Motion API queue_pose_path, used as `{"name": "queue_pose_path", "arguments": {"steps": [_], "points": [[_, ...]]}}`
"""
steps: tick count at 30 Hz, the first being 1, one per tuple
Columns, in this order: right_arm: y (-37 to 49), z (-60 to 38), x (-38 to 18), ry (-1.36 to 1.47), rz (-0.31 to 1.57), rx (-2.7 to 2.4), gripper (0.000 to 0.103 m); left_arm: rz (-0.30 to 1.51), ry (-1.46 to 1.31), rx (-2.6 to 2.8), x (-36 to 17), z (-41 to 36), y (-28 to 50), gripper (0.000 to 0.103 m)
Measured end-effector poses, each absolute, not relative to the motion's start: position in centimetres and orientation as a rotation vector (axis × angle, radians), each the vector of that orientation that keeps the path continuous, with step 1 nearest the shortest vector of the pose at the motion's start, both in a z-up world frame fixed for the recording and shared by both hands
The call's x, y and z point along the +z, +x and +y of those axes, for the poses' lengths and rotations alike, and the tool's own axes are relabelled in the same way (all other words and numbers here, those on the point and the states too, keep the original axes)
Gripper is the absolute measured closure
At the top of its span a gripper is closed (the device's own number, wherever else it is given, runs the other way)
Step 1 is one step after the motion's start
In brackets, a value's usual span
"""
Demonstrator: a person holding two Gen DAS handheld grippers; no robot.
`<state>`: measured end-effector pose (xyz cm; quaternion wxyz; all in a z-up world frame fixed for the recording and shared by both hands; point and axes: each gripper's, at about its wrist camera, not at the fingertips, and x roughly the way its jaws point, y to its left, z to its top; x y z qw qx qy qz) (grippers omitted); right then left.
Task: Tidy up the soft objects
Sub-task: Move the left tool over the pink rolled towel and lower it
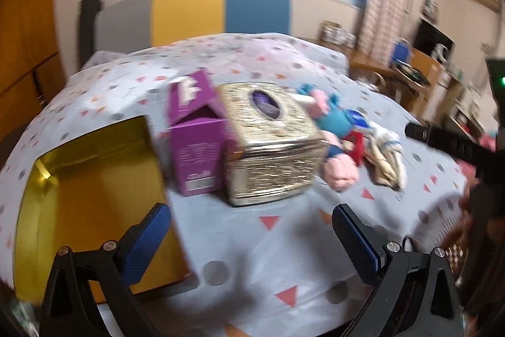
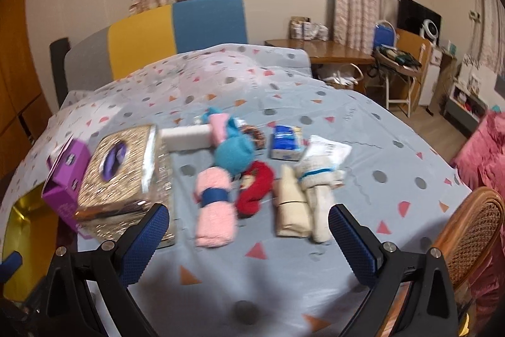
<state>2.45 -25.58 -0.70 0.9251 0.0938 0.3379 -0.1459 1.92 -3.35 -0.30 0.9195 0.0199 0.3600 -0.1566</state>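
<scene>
Soft items lie in a cluster on the bed: a pink rolled towel with a blue band [image 2: 214,207], a blue plush piece [image 2: 235,152], a red plush piece [image 2: 255,191], a beige roll [image 2: 292,210] and a white sock roll [image 2: 318,195]. In the left wrist view the pink roll [image 1: 341,169] and the beige and white socks [image 1: 385,160] lie right of the gold tissue box [image 1: 271,147]. My left gripper [image 1: 249,242] is open and empty above the sheet, in front of the tissue box. My right gripper [image 2: 249,242] is open and empty in front of the rolls.
An open gold-lined box [image 1: 91,195] sits at the left, also showing in the right wrist view [image 2: 19,223]. An open purple carton [image 1: 199,144] stands beside the tissue box [image 2: 126,176]. A blue packet [image 2: 285,144] and white block [image 2: 186,138] lie behind the rolls. A wicker chair [image 2: 470,229] stands right.
</scene>
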Motion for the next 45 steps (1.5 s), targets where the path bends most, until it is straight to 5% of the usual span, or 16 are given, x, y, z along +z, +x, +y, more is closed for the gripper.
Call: {"name": "queue_pose_path", "arguments": {"steps": [7, 22, 31, 33, 35, 45], "points": [[0.5, -32.3, 1.1, 0.264, 0.655, -0.395, 0.000, 0.821, 0.098, -0.506, -0.9, -8.4, 3.5, 0.001], [-0.6, -36.9, 0.2, 0.316, 0.664, -0.429, 0.000, 0.964, 0.291, -0.655, -4.0, -21.6, 9.0, 0.037], [0.1, -37.3, -0.2, 0.336, 0.675, -0.404, 0.000, 0.994, 0.395, -0.563, -7.7, -25.4, 11.6, 0.037], [0.2, -37.4, -0.2, 0.336, 0.674, -0.403, 0.000, 0.966, 0.422, -0.585, -8.0, -25.9, 11.3, 0.052], [0.3, -37.5, -0.2, 0.338, 0.675, -0.404, 0.000, 0.983, 0.418, -0.627, -8.4, -26.2, 11.2, 0.102], [0.5, -38.7, -0.8, 0.366, 0.675, -0.428, 0.000, 1.047, 0.298, -0.748, -8.2, -24.0, 8.5, 0.101]]}}
